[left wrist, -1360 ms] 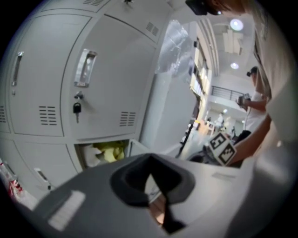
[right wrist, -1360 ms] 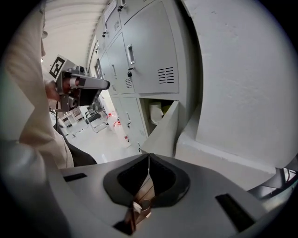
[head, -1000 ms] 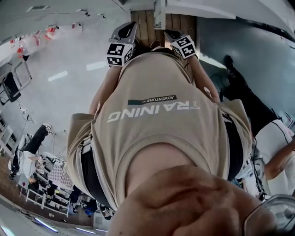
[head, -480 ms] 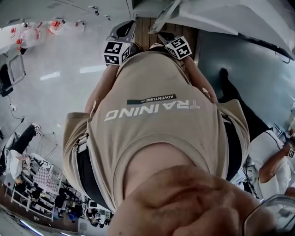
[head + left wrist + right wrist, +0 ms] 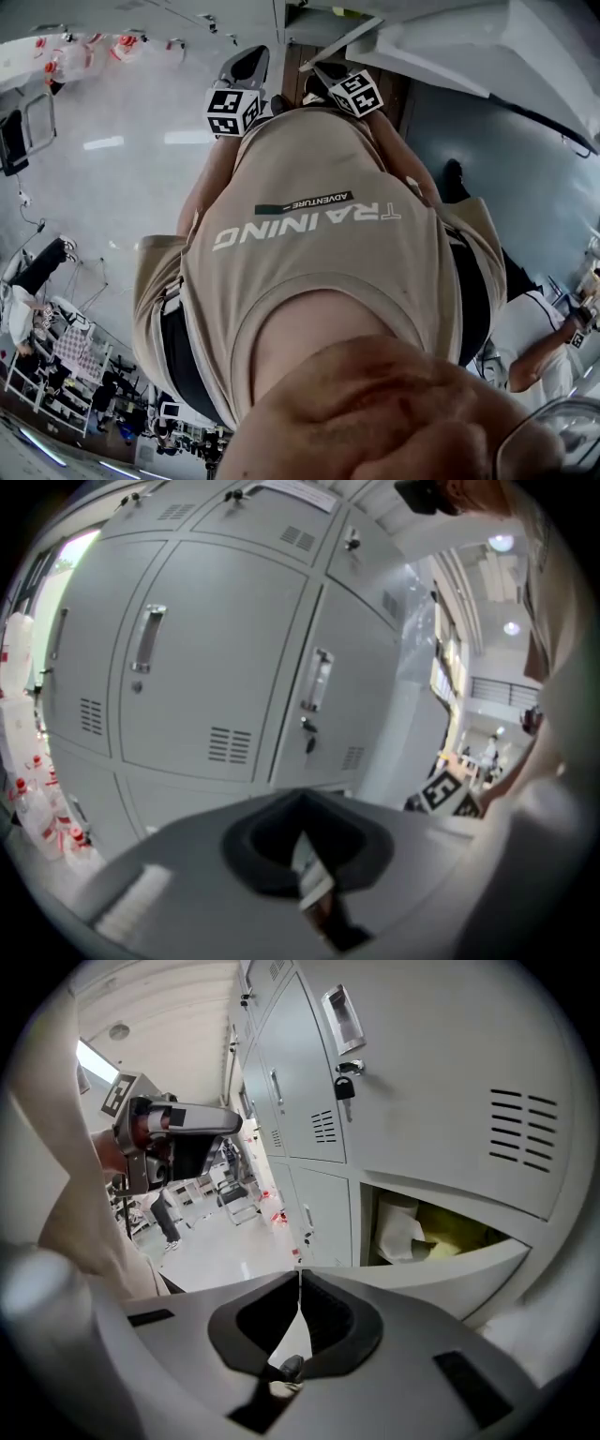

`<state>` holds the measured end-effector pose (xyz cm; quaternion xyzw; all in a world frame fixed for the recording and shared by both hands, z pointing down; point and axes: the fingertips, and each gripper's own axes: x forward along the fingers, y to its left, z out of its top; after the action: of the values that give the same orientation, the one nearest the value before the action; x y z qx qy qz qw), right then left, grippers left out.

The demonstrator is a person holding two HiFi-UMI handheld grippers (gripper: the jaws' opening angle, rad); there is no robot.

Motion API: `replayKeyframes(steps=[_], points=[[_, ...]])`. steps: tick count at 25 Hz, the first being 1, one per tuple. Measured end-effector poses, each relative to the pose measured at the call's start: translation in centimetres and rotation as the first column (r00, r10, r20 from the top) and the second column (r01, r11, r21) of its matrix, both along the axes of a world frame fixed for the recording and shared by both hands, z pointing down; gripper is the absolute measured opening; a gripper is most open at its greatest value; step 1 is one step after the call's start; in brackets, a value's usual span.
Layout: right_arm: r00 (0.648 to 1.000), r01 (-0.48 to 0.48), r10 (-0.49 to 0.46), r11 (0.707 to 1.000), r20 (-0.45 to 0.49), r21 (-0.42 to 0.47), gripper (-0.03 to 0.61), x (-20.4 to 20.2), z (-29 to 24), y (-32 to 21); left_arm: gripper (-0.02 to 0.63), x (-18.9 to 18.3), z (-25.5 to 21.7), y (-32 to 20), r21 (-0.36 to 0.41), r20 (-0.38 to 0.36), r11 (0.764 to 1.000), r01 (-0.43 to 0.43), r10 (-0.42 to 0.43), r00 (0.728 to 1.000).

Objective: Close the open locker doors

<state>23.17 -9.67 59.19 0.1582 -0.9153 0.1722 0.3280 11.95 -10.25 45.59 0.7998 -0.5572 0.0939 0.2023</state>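
Left gripper (image 5: 300, 806) jaws together, nothing between, facing closed lockers (image 5: 216, 658). Right gripper (image 5: 299, 1277) jaws together, nothing between. Open locker door (image 5: 450, 1267) ahead, lower right; white paper (image 5: 401, 1227) inside.

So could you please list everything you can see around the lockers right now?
closed locker doors: several, grey, facing the left gripper
open locker door: one, grey, lower row, ajar, ahead of the right gripper
contents: white and yellow items, too unclear to identify, inside the open compartment
key: one, dark, in the lock of the door above
bottles: several, clear with red caps, on the floor left of the lockers
bystander: one, white top, at the head view's right edge
T-shirt: one, beige, on the person
left gripper: grey, jaws together, empty
right gripper: grey, jaws together, empty
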Motion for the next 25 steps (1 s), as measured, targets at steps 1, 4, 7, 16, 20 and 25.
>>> replayKeyframes(steps=[1, 4, 7, 16, 20, 25], points=[[1.000, 0.030, -0.030, 1.000, 0.002, 0.004, 0.015, -0.3, -0.1, -0.3, 0.000, 0.0, -0.4, -0.1, 0.003, 0.002, 1.000, 0.015, -0.015, 1.000], [0.993, 0.117, -0.117, 0.993, 0.001, 0.017, 0.015, -1.3, 0.1, -1.2, 0.000, -0.2, -1.2, 0.0, 0.009, 0.011, 0.998, 0.061, -0.061, 0.998], [0.989, 0.145, -0.145, 0.989, 0.020, 0.014, 0.015, -2.4, -0.1, -2.5, 0.000, -0.5, -0.9, 0.0, -0.002, 0.020, 0.995, 0.104, -0.104, 0.994], [0.979, 0.188, -0.190, 0.982, 0.073, 0.031, 0.015, -4.7, -0.8, -6.5, 0.000, -0.6, -0.5, -1.1, -0.034, 0.009, 0.977, 0.209, -0.209, 0.978], [0.982, 0.184, -0.186, 0.980, 0.026, 0.075, 0.015, -5.4, 0.6, -8.7, 0.000, -1.3, -0.1, -1.3, -0.045, 0.009, 0.964, 0.260, -0.260, 0.966], [0.997, 0.083, -0.083, 0.996, -0.002, 0.037, 0.015, -5.0, 3.0, -12.1, 0.000, -2.4, 0.9, -1.1, -0.059, 0.005, 0.949, 0.310, -0.311, 0.950]])
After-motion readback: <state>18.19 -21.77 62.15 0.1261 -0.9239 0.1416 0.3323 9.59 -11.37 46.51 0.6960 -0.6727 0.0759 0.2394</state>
